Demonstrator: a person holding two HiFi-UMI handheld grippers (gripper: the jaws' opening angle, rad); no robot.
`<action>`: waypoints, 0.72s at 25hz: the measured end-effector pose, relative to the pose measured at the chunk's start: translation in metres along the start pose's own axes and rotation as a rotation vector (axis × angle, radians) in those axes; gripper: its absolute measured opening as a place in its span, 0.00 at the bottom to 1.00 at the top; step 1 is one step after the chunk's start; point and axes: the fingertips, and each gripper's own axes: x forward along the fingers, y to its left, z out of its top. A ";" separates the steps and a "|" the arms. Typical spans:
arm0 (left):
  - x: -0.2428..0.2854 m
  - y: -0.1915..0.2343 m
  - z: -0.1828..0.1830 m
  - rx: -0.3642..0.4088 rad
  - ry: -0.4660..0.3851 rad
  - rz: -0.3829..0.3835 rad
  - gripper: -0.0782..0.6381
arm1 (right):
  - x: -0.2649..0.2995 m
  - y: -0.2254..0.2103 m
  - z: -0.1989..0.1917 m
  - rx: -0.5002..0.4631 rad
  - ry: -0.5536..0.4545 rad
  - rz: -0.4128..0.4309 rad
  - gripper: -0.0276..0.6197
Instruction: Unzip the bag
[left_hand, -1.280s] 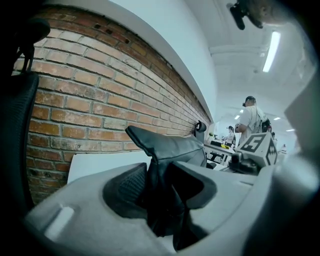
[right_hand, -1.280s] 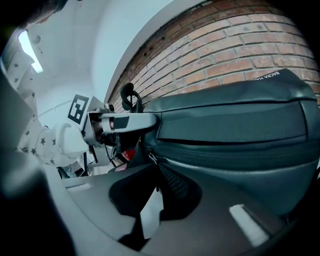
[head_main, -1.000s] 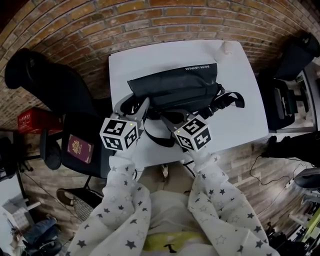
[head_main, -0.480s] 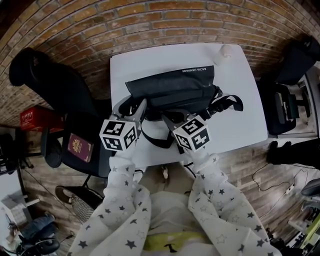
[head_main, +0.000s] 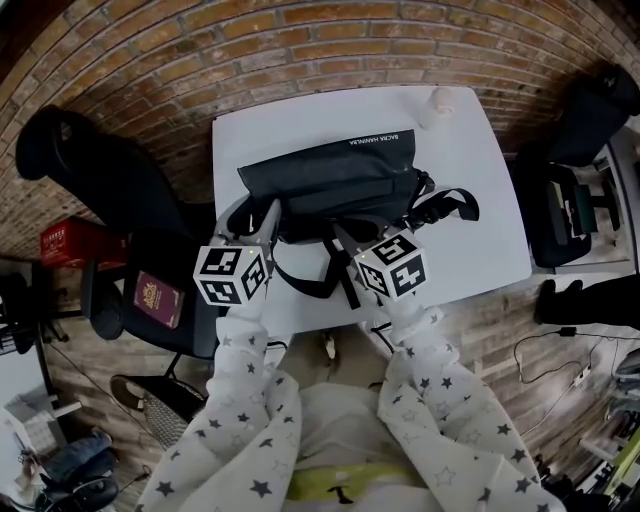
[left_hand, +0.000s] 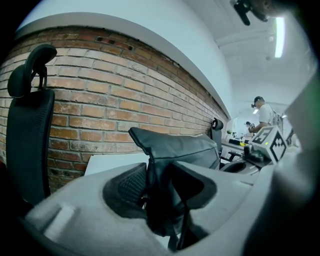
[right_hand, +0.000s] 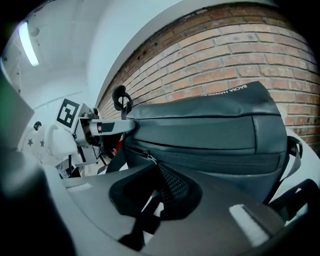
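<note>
A black zip bag (head_main: 330, 180) lies on the white table (head_main: 470, 250), and its strap (head_main: 305, 285) loops over the front edge. My left gripper (head_main: 262, 215) is at the bag's left end, shut on a fold of the bag's fabric (left_hand: 160, 200) that fills the jaws. At the bag's front middle, my right gripper (head_main: 335, 235) has its jaws nearly together on the zipper pull (right_hand: 148, 156) at the zip line. The right gripper view shows the bag (right_hand: 210, 135) filling the frame, with the left gripper (right_hand: 107, 127) holding its far end.
A black office chair (head_main: 90, 170) stands left of the table with a dark red booklet (head_main: 160, 297) on its seat. A small white object (head_main: 440, 100) sits at the table's far right corner. Another dark chair (head_main: 590, 110) is at the right. A brick wall lies behind.
The bag and both grippers have drifted slightly left in the head view, and the two grippers stand a little further apart. Both grips look unchanged.
</note>
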 end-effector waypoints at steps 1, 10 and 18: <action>-0.001 0.001 0.000 -0.001 -0.001 0.006 0.33 | -0.001 -0.002 0.000 0.002 -0.001 -0.005 0.07; -0.002 -0.001 -0.003 -0.006 -0.008 0.046 0.33 | -0.017 -0.021 -0.005 0.013 -0.020 -0.048 0.07; 0.002 -0.006 0.000 -0.007 -0.008 0.093 0.34 | -0.033 -0.043 -0.006 0.024 -0.025 -0.076 0.07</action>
